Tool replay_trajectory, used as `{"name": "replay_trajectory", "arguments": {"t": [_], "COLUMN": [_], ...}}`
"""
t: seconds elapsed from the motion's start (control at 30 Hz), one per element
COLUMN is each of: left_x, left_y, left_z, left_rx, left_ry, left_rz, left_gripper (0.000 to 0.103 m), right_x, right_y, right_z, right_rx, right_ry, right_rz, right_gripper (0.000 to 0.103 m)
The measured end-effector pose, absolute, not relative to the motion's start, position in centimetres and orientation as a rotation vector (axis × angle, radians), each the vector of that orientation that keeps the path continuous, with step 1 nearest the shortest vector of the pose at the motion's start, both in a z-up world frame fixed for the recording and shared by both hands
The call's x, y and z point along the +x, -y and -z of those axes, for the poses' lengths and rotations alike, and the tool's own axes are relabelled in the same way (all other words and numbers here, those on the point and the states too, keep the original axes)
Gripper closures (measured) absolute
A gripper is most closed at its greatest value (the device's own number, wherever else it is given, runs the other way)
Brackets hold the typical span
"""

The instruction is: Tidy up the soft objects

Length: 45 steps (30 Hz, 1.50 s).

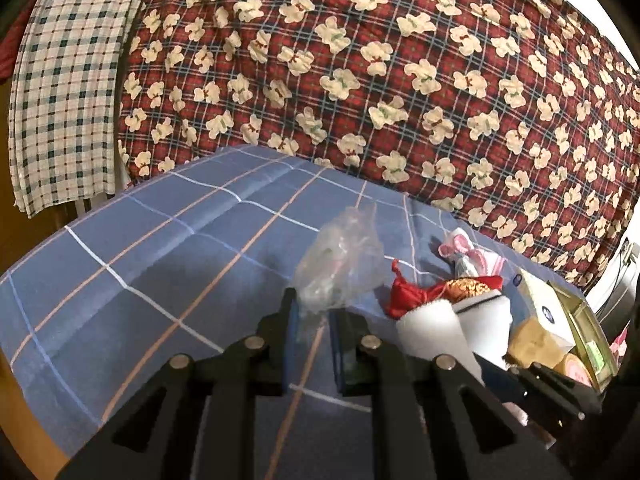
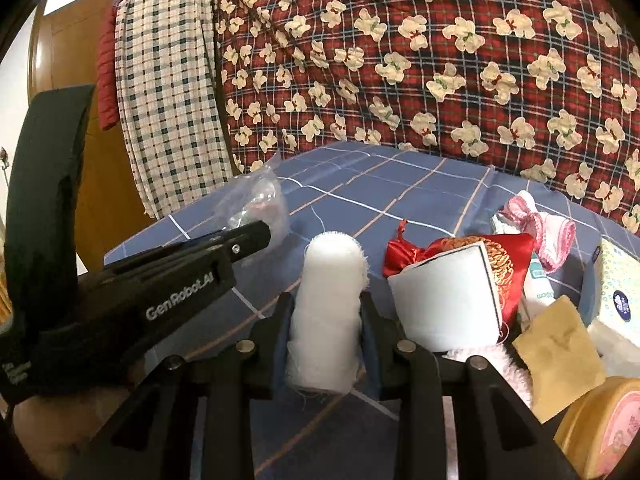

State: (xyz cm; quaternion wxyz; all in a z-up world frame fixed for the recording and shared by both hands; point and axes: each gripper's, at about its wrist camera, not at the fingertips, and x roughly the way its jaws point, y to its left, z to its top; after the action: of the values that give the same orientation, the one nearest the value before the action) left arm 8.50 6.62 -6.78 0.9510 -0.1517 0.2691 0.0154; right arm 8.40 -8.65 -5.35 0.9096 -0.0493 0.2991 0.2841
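The left tongs (image 1: pixel 314 312) are clamped on the lower edge of a crumpled clear plastic bag (image 1: pixel 340 264), lifted just above the blue checked bedsheet (image 1: pixel 160 240). The right tongs (image 2: pixel 326 308) are closed around a white fluffy fabric roll (image 2: pixel 328 300) that stands upright between the blue pads. A red satin drawstring pouch (image 2: pixel 404 256), a white foam block (image 2: pixel 444 300) and a pink frilled cloth (image 2: pixel 540 228) lie clustered just to the right. To do this step well, I judge each grip should stay firm yet light, since the bag could slip and the roll could unwind; both are best carried low to one tidy group.
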Motion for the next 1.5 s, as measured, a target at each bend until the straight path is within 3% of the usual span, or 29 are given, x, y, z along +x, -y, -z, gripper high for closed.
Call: {"name": "replay_trajectory", "arguments": {"t": [1.5], "left_x": [10.2], "left_y": [-2.3], "left_z": [4.3], "left_rx": [-0.223], "left_ry": [-0.435], "left_rz": [-0.039], "left_gripper": [0.091], "right_x": [7.4], "right_y": [13.9], "right_z": [2.7], "right_rx": [-0.031], "right_ry": [-0.418], "right_rz": [-0.491], "right_gripper": [0.069]}}
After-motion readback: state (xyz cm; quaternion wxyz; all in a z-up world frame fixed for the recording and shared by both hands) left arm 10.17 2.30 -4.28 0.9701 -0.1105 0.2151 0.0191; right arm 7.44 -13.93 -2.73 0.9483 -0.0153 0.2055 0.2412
